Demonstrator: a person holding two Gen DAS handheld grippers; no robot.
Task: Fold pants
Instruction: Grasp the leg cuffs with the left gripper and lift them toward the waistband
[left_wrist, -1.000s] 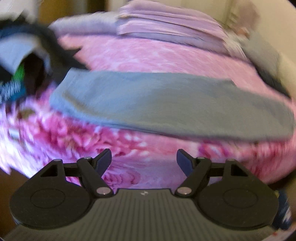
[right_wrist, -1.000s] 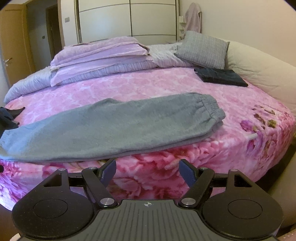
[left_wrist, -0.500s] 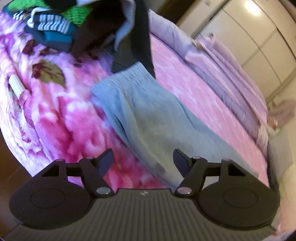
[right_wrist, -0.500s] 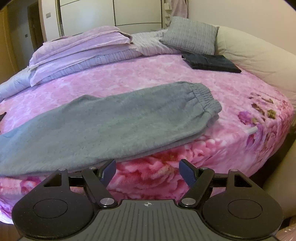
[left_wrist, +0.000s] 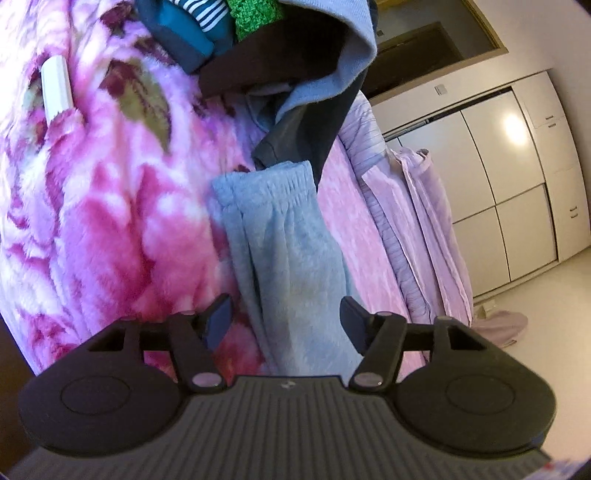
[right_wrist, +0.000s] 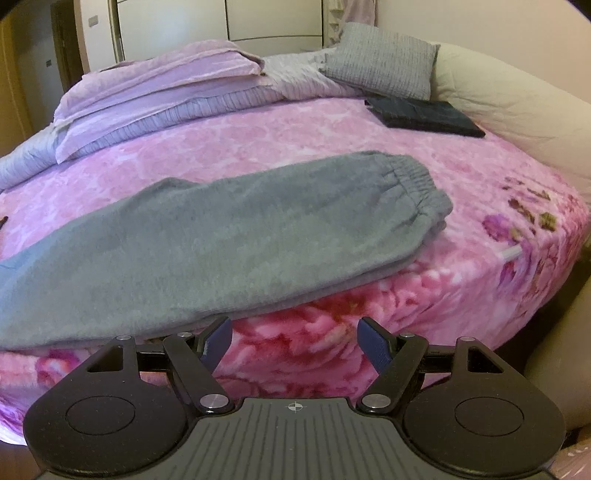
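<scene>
Grey sweatpants (right_wrist: 229, 236) lie folded lengthwise, leg on leg, across the pink floral bedspread (right_wrist: 332, 125) near the bed's front edge. Their elastic waistband (right_wrist: 417, 181) points right in the right wrist view. The left wrist view looks along the leg end, with the cuff (left_wrist: 269, 177) at the far end. My left gripper (left_wrist: 284, 317) hovers open over the leg fabric (left_wrist: 291, 266), holding nothing. My right gripper (right_wrist: 295, 339) is open and empty, just in front of the pants' near edge, over the bed's side.
A heap of mixed clothes (left_wrist: 266, 44) lies just beyond the cuff. Folded lilac bedding (right_wrist: 155, 92), a grey pillow (right_wrist: 380, 59) and a dark folded garment (right_wrist: 424, 114) sit at the back. A cream headboard (right_wrist: 509, 103) rises on the right. White wardrobes (left_wrist: 517, 177) stand behind.
My left gripper has swung round from a side-on view of the pants and now looks along the leg end toward the cuff. My right gripper has closed in on the pants' front edge.
</scene>
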